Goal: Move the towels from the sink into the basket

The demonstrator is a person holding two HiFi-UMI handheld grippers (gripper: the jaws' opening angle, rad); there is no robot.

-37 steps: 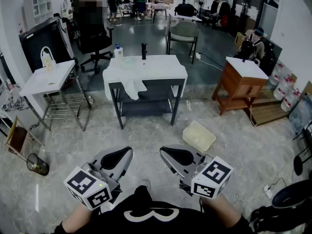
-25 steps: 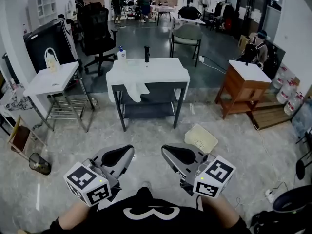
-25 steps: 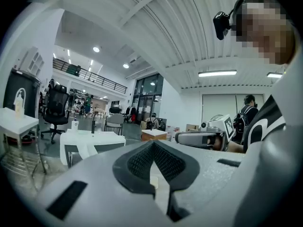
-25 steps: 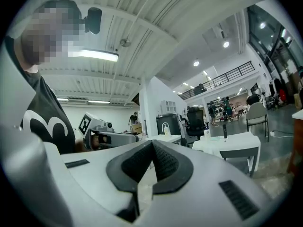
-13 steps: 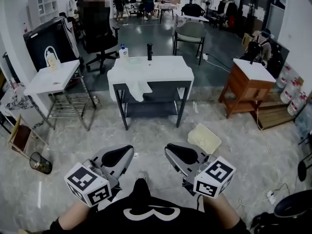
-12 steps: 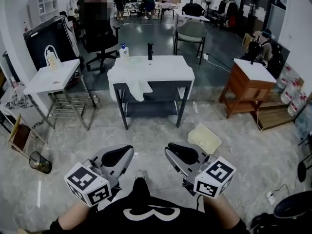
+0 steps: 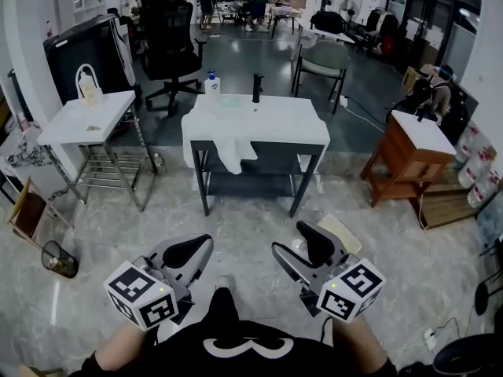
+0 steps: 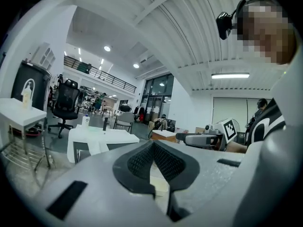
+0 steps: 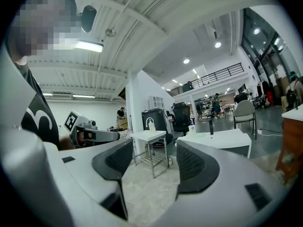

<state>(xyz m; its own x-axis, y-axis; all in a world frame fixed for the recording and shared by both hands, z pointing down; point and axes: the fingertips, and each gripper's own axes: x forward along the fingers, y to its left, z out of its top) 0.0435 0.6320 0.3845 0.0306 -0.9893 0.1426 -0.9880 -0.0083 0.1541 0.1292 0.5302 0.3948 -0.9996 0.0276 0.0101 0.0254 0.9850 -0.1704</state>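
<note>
The left gripper [image 7: 189,251] is clenched, empty; the right gripper [image 7: 302,246] has just been opening its jaws, nothing between them. Well ahead of both, a towel [image 7: 233,151] hangs off the sink [image 7: 277,121].

**Head view:** I look steeply down from above the grey left gripper [image 7: 187,251] and right gripper [image 7: 302,248] toward a white-topped, dark-framed sink table [image 7: 291,120] well ahead. **Gripper views:** each sits close behind its own jaws, facing level. Both share that table and show the opposite gripper.
</note>
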